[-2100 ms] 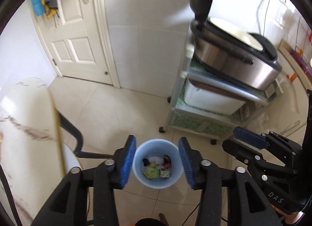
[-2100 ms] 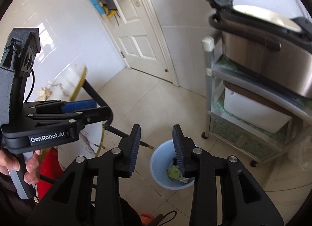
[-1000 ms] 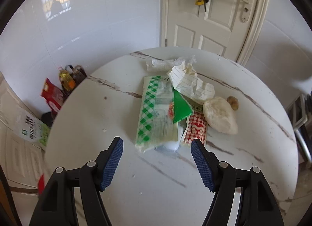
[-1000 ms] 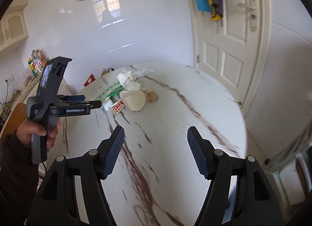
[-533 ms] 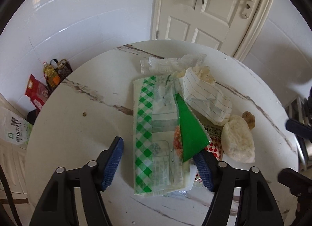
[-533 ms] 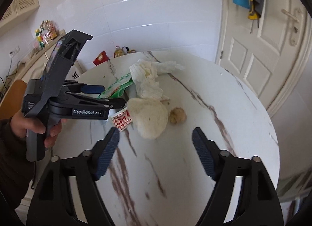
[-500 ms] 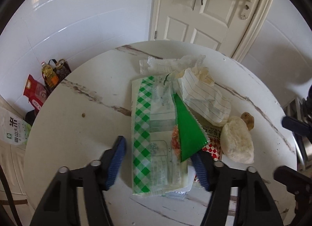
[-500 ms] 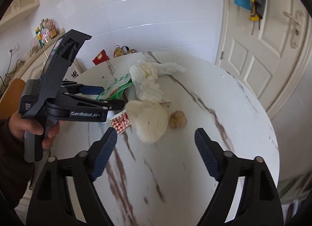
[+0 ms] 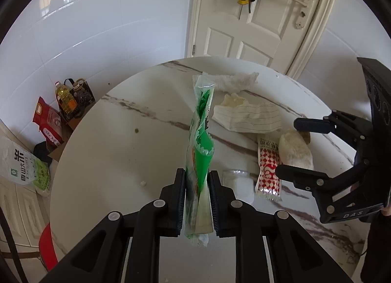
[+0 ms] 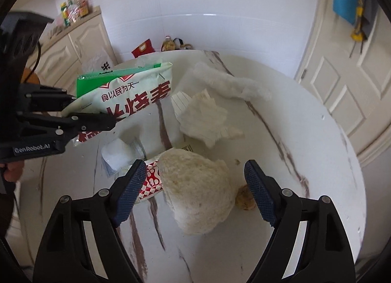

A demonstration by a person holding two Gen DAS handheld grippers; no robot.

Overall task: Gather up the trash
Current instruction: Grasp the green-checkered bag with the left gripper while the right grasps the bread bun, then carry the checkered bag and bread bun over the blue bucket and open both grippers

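Note:
On the round marble table (image 9: 117, 160) lies a heap of trash. My left gripper (image 9: 196, 175) is closing, and its pads press on a green-and-white food bag (image 9: 201, 124), which stands on edge between them. In the right wrist view the bag (image 10: 132, 92) sticks out of the left gripper (image 10: 92, 109). My right gripper (image 10: 195, 173) is open, its fingers on either side of a white bread lump (image 10: 198, 192). Around it lie a red-checked packet (image 10: 151, 180), a clear packet (image 10: 119, 153), crumpled lined paper (image 10: 205, 116), a tissue (image 10: 229, 82) and a small brown lump (image 10: 245, 200).
A white door (image 9: 256, 26) stands behind the table. On the floor at the left are an oil bottle (image 9: 64, 99), a red bag (image 9: 48, 121) and a rice sack (image 9: 22, 168). A red stool (image 9: 47, 244) shows under the table edge. Cream cabinets (image 10: 73, 46) stand at the left.
The left gripper's jaws have closed on the green-and-white bag, which now stands on edge. The right gripper has come in close over the bread lump.

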